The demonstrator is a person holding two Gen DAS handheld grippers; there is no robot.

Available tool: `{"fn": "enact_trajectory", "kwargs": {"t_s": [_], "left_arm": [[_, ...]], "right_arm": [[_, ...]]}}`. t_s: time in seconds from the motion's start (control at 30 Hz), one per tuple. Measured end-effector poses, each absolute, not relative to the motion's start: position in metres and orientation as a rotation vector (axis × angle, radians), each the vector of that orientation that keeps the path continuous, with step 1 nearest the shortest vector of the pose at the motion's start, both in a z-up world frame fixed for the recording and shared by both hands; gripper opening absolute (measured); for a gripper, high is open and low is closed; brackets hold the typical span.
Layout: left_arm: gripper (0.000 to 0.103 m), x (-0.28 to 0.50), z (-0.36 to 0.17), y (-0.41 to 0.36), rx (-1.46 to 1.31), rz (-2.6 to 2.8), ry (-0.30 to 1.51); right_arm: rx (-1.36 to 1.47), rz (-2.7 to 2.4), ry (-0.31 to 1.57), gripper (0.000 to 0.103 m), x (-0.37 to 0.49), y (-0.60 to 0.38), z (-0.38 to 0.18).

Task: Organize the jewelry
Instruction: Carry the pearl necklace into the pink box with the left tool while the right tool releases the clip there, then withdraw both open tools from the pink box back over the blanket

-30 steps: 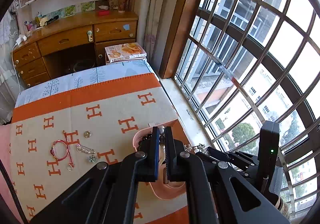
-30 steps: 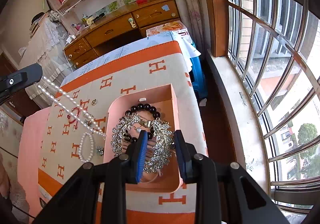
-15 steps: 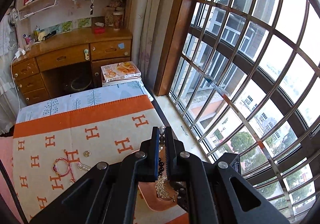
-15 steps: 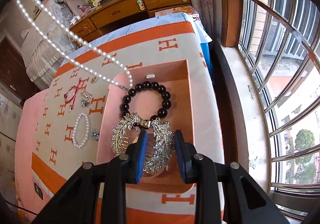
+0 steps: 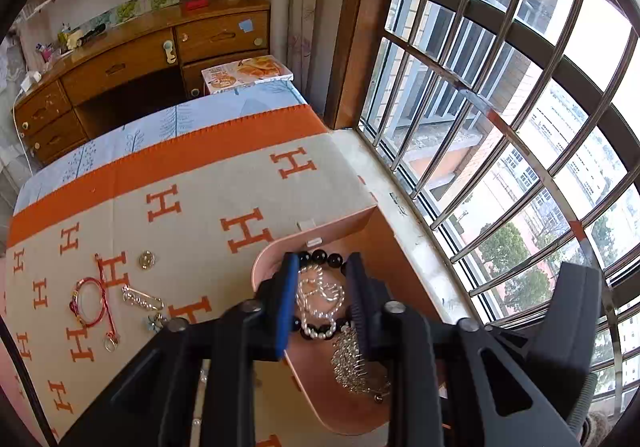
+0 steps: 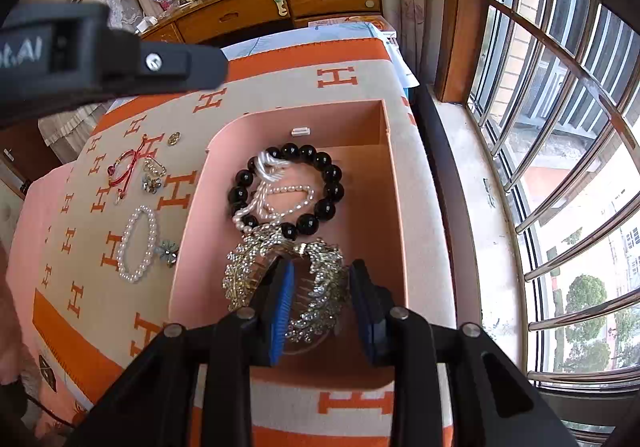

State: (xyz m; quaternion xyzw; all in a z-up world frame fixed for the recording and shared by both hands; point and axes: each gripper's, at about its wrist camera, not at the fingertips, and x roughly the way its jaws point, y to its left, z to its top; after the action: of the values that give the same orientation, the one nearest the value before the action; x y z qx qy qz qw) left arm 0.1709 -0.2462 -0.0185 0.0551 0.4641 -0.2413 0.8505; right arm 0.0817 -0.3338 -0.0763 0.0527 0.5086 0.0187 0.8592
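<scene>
Pearl necklace (image 5: pixel 318 297) lies dropped between your left hand-held gripper (image 5: pixel 322 301)'s just-opening jaws, right hand-held gripper (image 6: pixel 322 305) seemingly gaping empty over the crystal comb (image 6: pixel 316 287); strands may snag.

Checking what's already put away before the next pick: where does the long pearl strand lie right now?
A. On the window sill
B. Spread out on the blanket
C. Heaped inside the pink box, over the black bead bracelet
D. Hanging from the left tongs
C: the pearl strand lies coiled in the pink box across the black bead bracelet, and no pad touches it.
</scene>
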Motion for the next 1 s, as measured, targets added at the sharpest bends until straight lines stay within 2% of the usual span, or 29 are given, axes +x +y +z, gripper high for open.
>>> {"fn": "enact_trajectory", "kwargs": {"t_s": [0.03, 0.1, 0.27, 0.4, 1.0], "left_arm": [[0.057, 0.168, -0.021, -0.24, 0.106, -0.503, 0.97], [0.07, 0.159, -0.022, -0.226, 0.087, -0.481, 0.933], [0.072, 0.14, -0.015, -0.187, 0.065, -0.431, 0.89], [0.077, 0.129, -0.015, -0.153, 0.043, -0.361, 0.87], [0.081, 0.083, 0.019, -0.044, 0.0, -0.17, 0.753]], "right_arm": [[0.109, 0.045, 1.067, 0.034, 0.08, -0.333, -0.075], [0.102, 0.049, 1.06, 0.036, 0.075, -0.33, -0.072], [0.097, 0.034, 1.037, 0.037, 0.064, -0.321, -0.061], [0.136, 0.032, 1.011, 0.037, 0.058, -0.316, -0.05], [0.06, 0.112, 0.891, 0.037, 0.042, -0.23, 0.012]]}}
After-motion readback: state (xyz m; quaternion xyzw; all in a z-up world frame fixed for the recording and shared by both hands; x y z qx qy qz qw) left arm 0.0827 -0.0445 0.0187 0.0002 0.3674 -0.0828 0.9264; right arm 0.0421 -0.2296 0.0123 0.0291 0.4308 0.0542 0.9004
